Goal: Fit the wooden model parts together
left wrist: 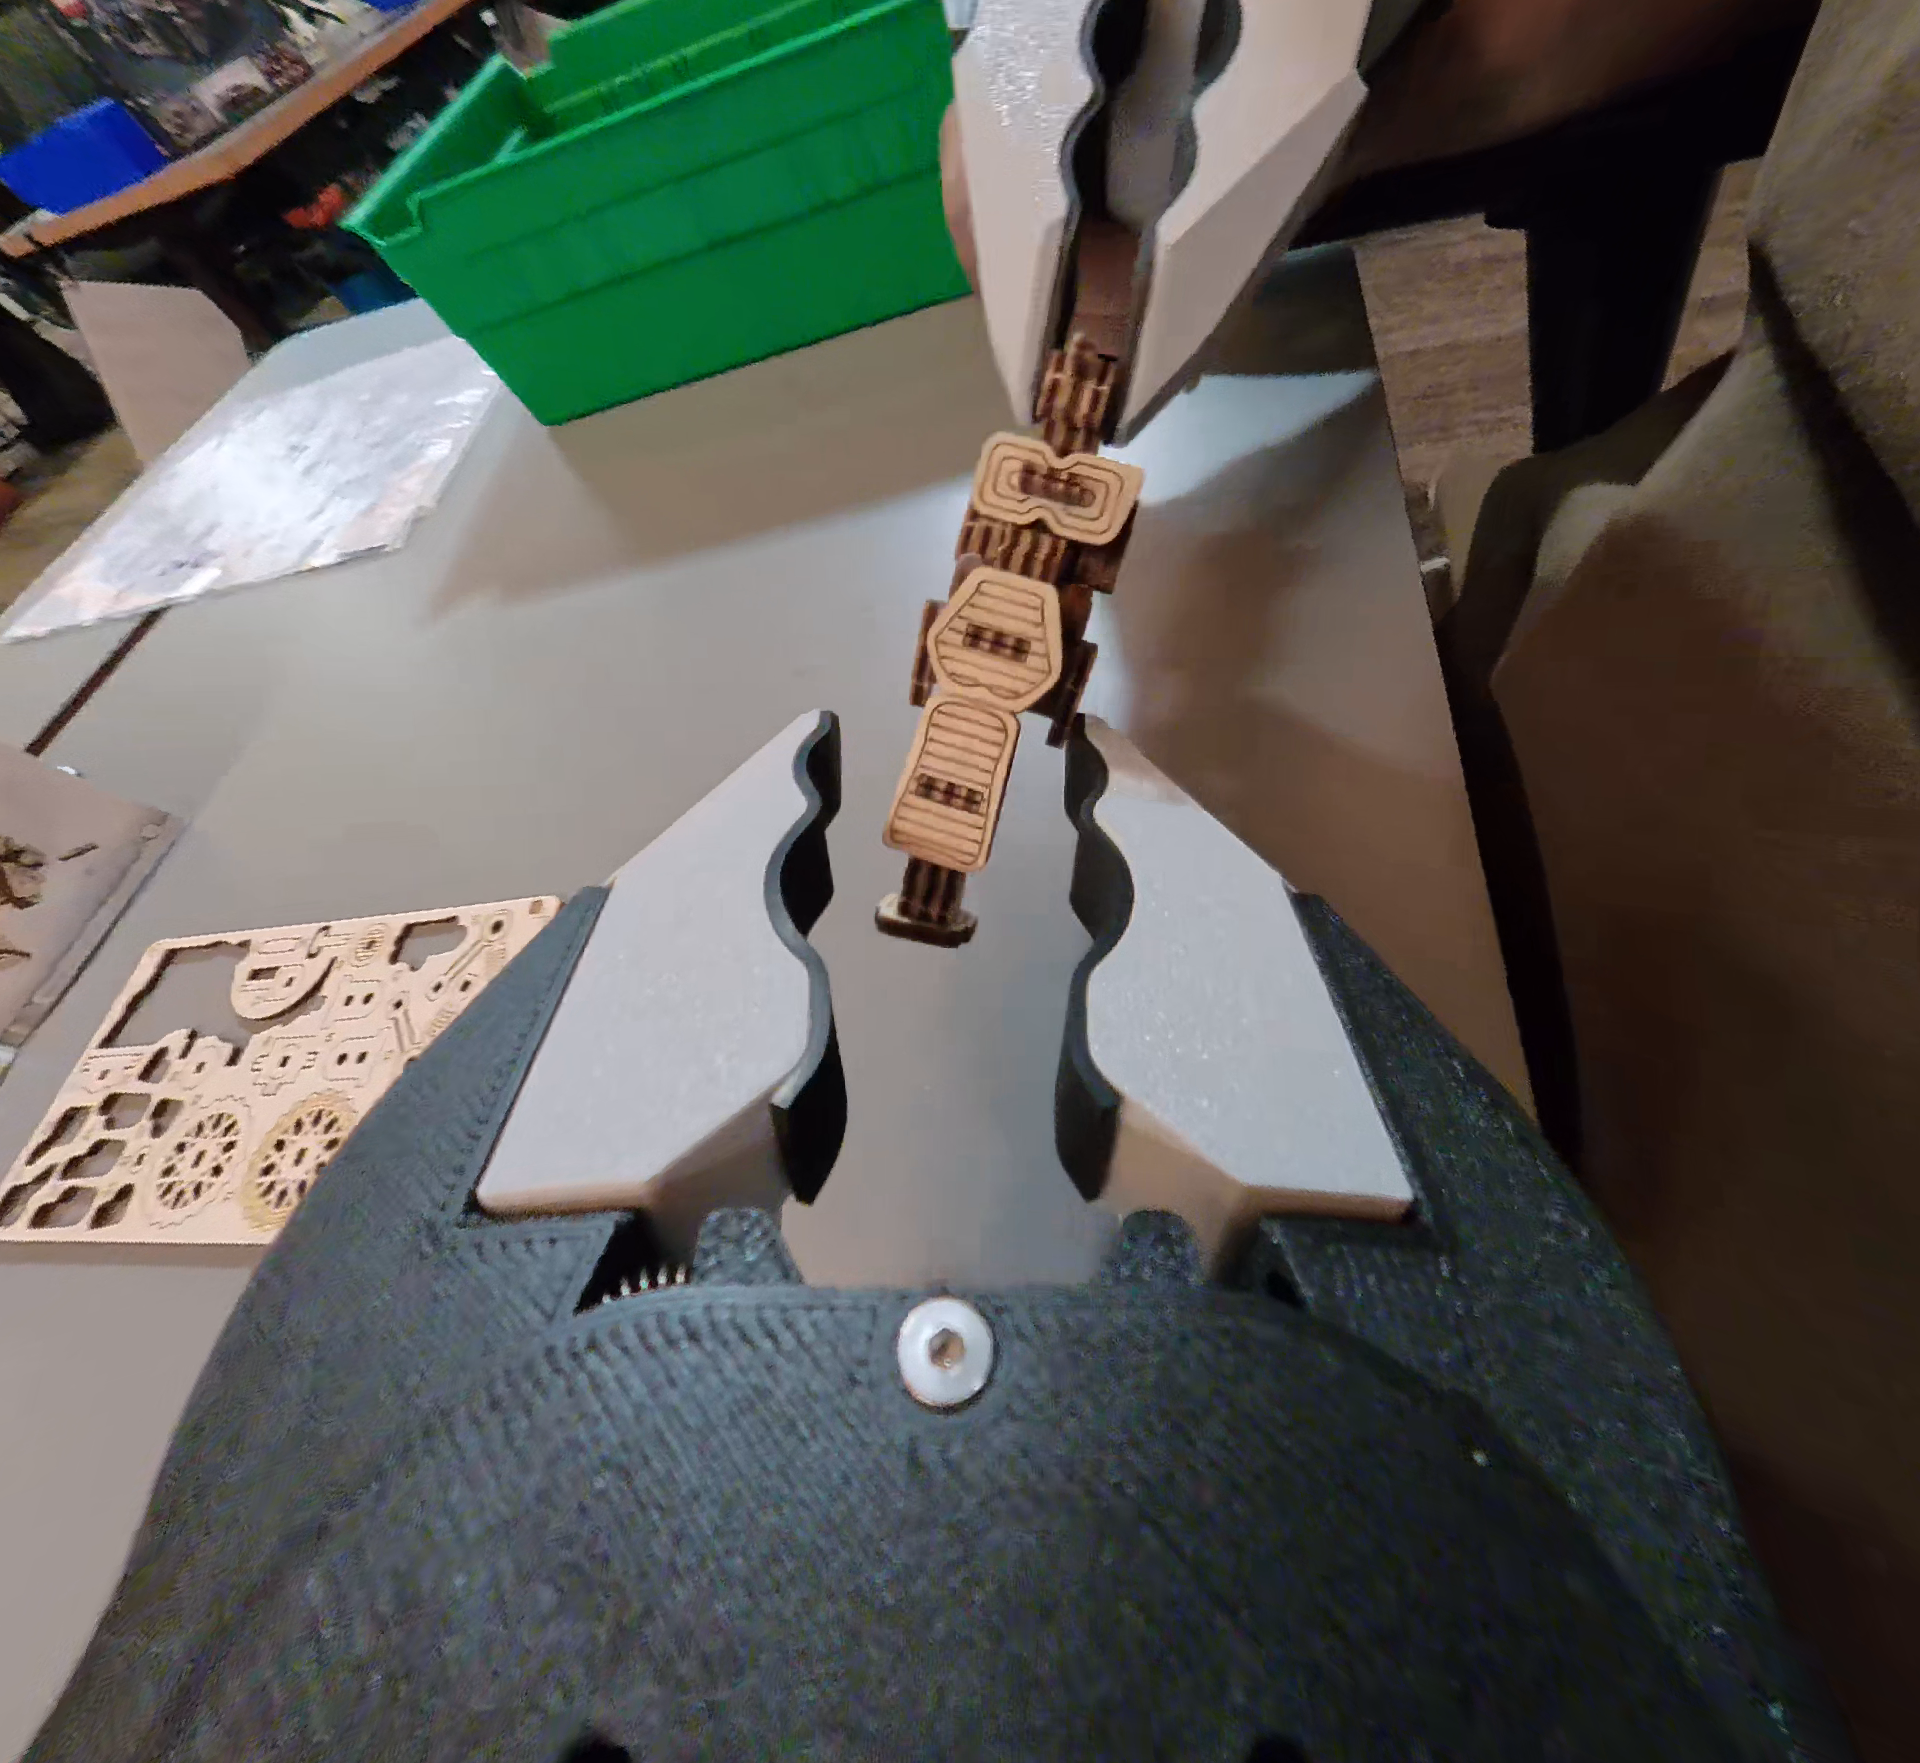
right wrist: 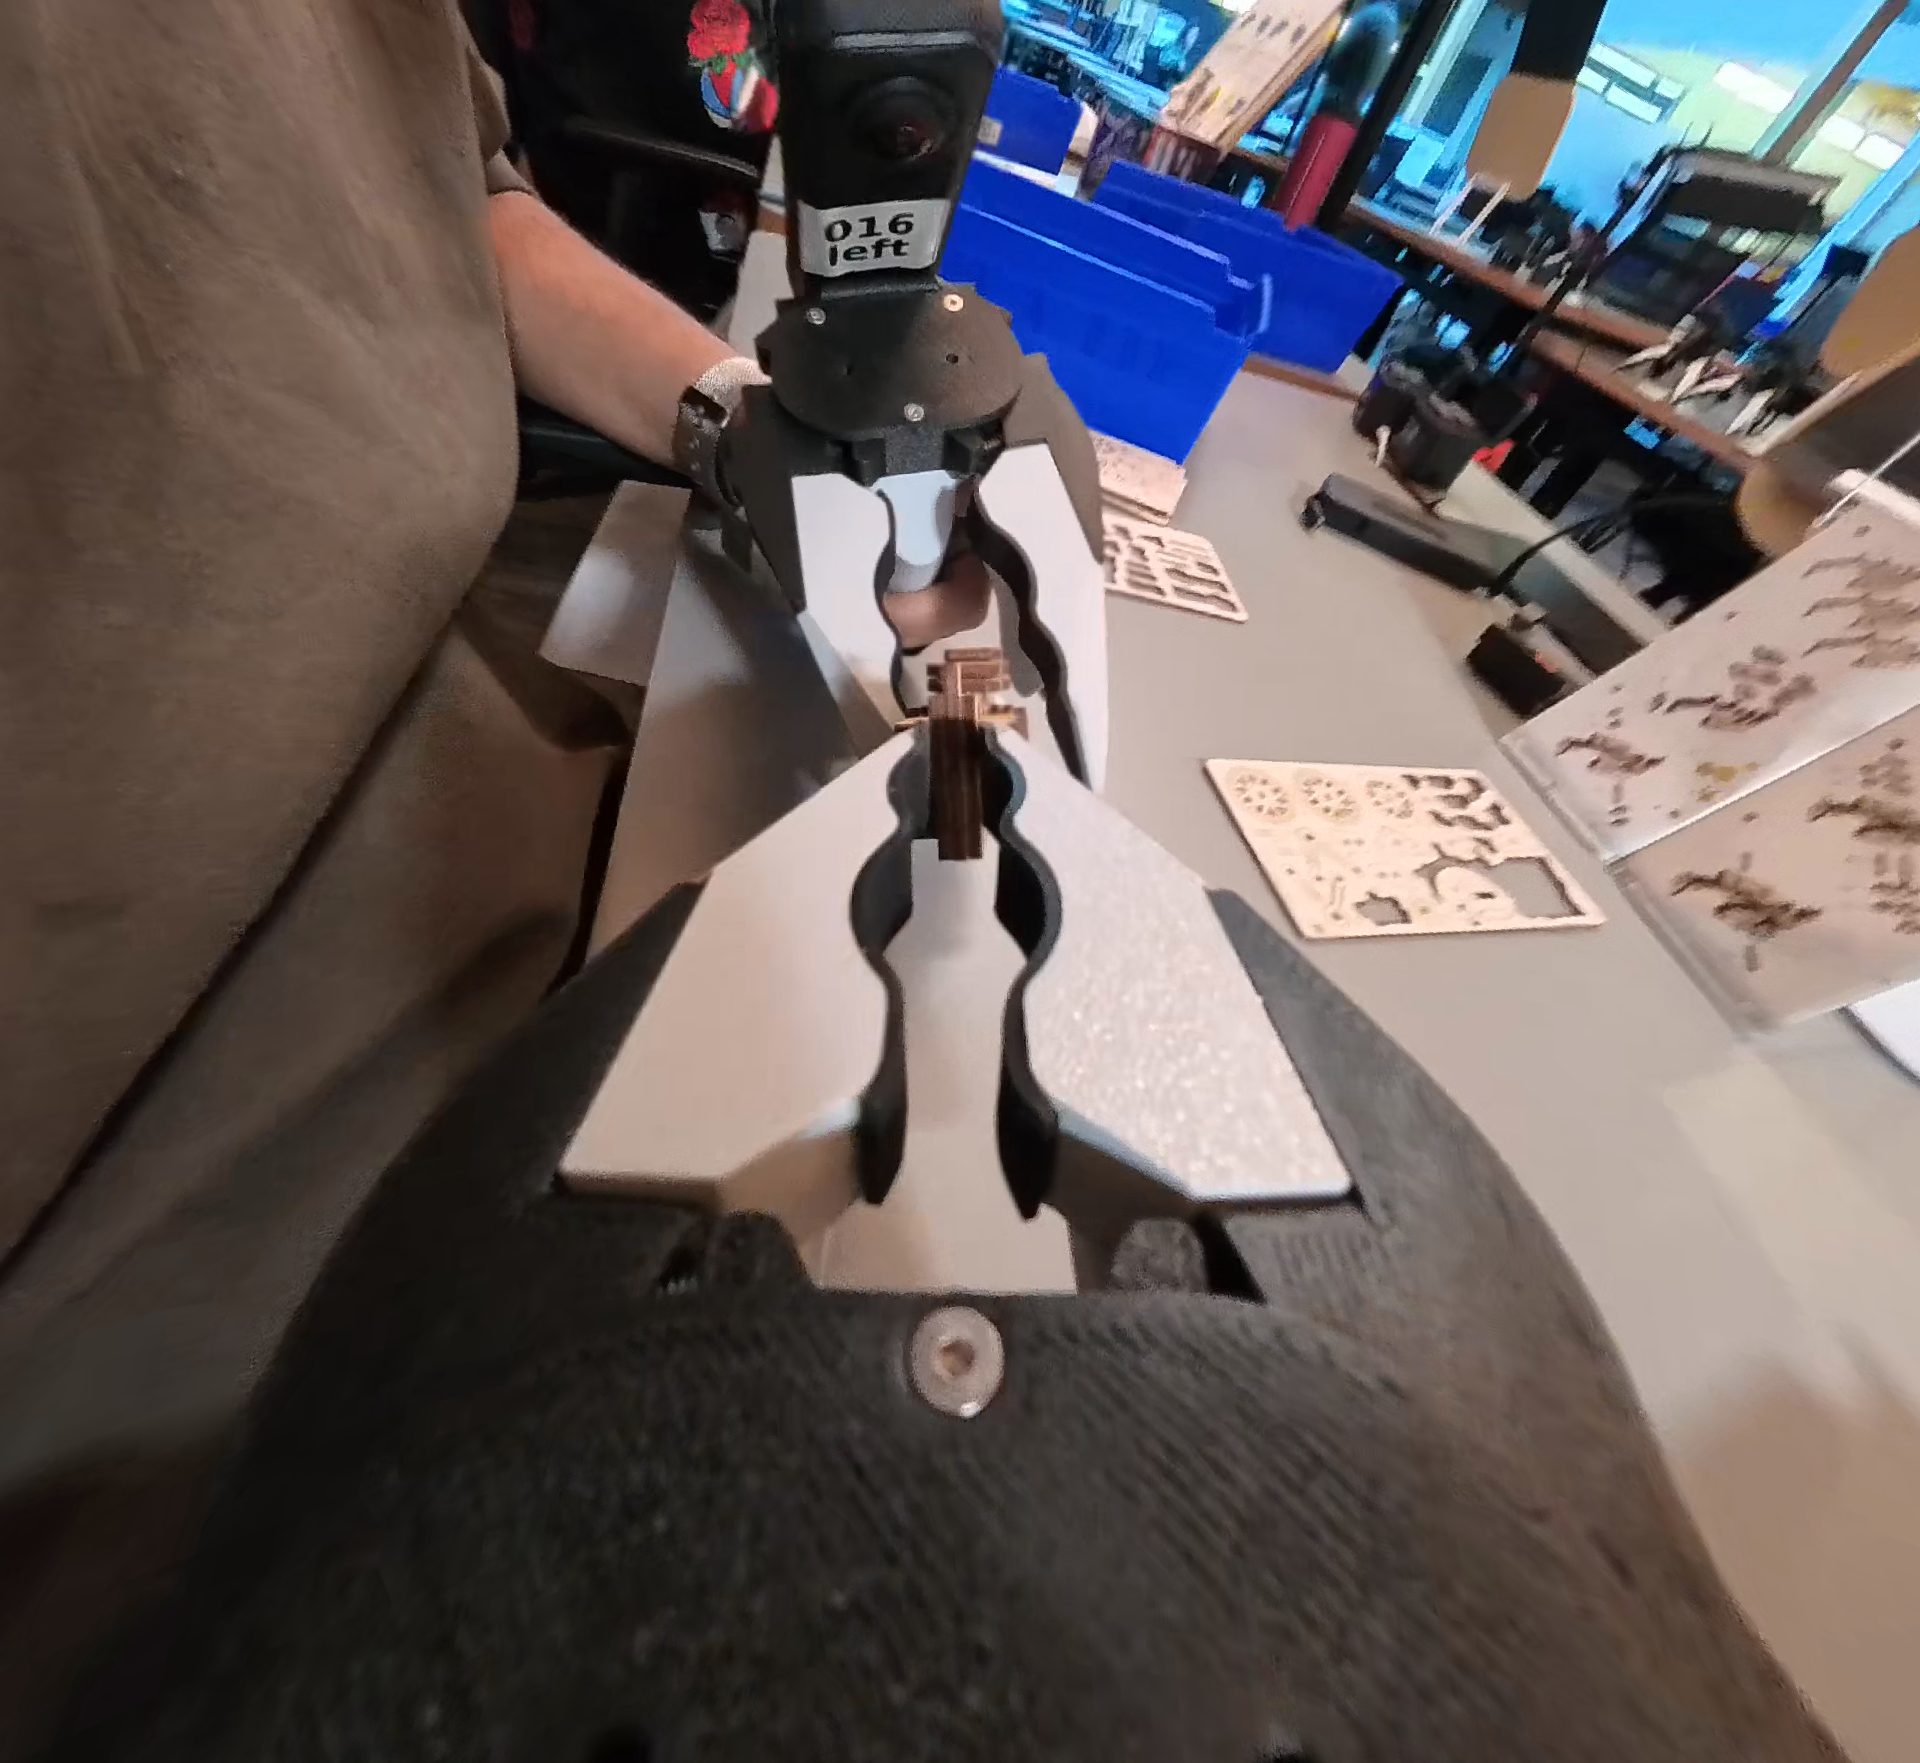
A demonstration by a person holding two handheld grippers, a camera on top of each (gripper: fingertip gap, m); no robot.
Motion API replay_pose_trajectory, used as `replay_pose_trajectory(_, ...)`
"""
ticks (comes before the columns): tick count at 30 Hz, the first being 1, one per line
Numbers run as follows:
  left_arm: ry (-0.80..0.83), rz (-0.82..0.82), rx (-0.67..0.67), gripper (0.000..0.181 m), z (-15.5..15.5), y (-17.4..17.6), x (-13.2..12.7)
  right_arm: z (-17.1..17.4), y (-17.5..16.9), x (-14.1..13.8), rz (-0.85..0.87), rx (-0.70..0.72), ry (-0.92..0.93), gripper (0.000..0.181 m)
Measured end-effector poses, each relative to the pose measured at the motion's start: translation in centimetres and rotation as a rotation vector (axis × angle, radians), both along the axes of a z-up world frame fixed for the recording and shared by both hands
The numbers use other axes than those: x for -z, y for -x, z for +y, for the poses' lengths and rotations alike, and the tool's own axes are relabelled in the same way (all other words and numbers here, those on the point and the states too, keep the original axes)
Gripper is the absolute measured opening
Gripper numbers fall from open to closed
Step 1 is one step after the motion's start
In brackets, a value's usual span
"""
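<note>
A slim wooden model (left wrist: 987, 643), a dark layered spine carrying three pale engraved plates, hangs in the air over the grey table (left wrist: 623, 674). My right gripper (left wrist: 1081, 409) comes in from the top of the left wrist view and is shut on the model's upper end. In the right wrist view the right gripper (right wrist: 956, 752) pinches the dark layered edge of the model (right wrist: 956, 799). My left gripper (left wrist: 951, 747) is open, and the model's lower end hangs between its fingers. The left gripper (right wrist: 977, 705) faces the right one, fingers spread.
A green bin (left wrist: 675, 186) stands at the back of the table and a crinkled clear sheet (left wrist: 260, 487) lies to its left. Wooden parts sheets (left wrist: 208, 1090) (right wrist: 1392, 846) lie flat. A clear box of small parts (right wrist: 1766, 778) and blue bins (right wrist: 1143, 311) are nearby. A person's torso (right wrist: 208, 466) is close. Spacing between my two grippers at the tips: around 6 cm.
</note>
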State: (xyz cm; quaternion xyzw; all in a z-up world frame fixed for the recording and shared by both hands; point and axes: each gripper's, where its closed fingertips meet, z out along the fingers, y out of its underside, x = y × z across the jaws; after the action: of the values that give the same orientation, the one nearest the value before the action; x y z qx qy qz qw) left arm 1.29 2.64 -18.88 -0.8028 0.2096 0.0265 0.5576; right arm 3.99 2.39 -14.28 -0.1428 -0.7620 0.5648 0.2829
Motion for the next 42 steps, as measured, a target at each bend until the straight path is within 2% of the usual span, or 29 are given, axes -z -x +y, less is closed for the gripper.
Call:
replay_pose_trajectory(7, -0.057, 0.016, -0.023, 0.036, 0.0, 0.5, -1.0, -0.2, 0.2, -0.6, 0.202, 0.059, -0.122, 0.007)
replay_pose_trajectory(16, -0.101, 0.052, -0.043, 0.035, 0.0, 0.8, -1.6, -0.4, 0.1, -0.8, 0.322, 0.089, -0.223, 0.007)
replay_pose_trajectory(22, -0.105, 0.058, -0.040, 0.035, 0.1, 0.8, -1.6, -0.5, 0.1, -0.7, 0.344, 0.094, -0.247, 0.007)
replay_pose_trajectory(29, -0.111, 0.042, 0.038, 0.040, -0.2, -0.7, -1.6, -0.5, 0.0, -0.1, 0.210, 0.057, -0.165, 0.006)
replay_pose_trajectory(42, -0.072, 0.025, 0.134, 0.036, -0.7, -2.6, -0.9, -0.4, -0.7, 0.2, -0.079, -0.064, 0.058, 0.007)
